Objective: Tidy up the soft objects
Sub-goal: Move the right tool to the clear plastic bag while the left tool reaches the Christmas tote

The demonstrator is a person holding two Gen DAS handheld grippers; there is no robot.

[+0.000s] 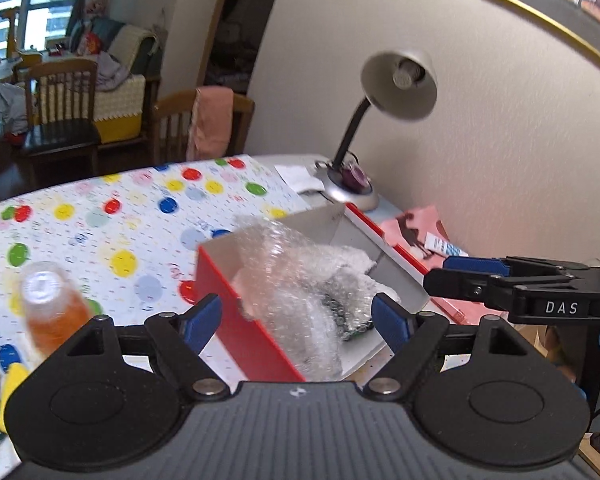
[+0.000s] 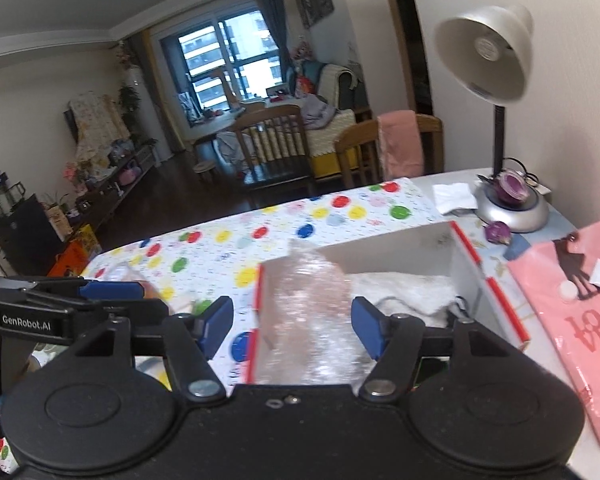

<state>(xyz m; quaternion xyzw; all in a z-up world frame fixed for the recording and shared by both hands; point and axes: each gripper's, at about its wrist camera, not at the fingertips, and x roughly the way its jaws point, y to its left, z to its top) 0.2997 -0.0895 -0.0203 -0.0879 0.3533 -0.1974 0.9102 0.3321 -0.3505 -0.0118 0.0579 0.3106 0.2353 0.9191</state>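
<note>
In the left wrist view, the left gripper (image 1: 296, 316) stood with its jaws wide apart and nothing pressed between the blue pads. The bubble wrap (image 1: 296, 280) lay straight ahead and below it, inside the red box (image 1: 244, 312), with one crumpled end rising above the rim and leaning over the near left wall. Its long axis seemed to run from that near corner toward the far right of the box. Deeper in the box was a white fluffy cloth (image 1: 356, 260), with something dark under the wrap which could not be named. The right gripper (image 1: 472, 276) came in from the right edge, above the right wall of the box. A bottle with orange liquid (image 1: 52, 312) stood blurred at the left on the dotted tablecloth (image 1: 100, 216), near but not in the way. The desk lamp (image 1: 396, 84) stood behind the box.

In the right wrist view, the right gripper (image 2: 292, 324) was also open and empty. The bubble wrap (image 2: 312, 300) stood just in front of it, between the lines of the pads but apart from them, and the white fluffy cloth (image 2: 412, 288) lay behind, to the right. The left gripper (image 2: 108, 292) showed at the left, outside the red box (image 2: 492, 288). A pink bag (image 2: 572, 340) lay right of the box. Both grippers seemed equally near the wrap, and the part rising above the rim probably needed pushing down
</note>
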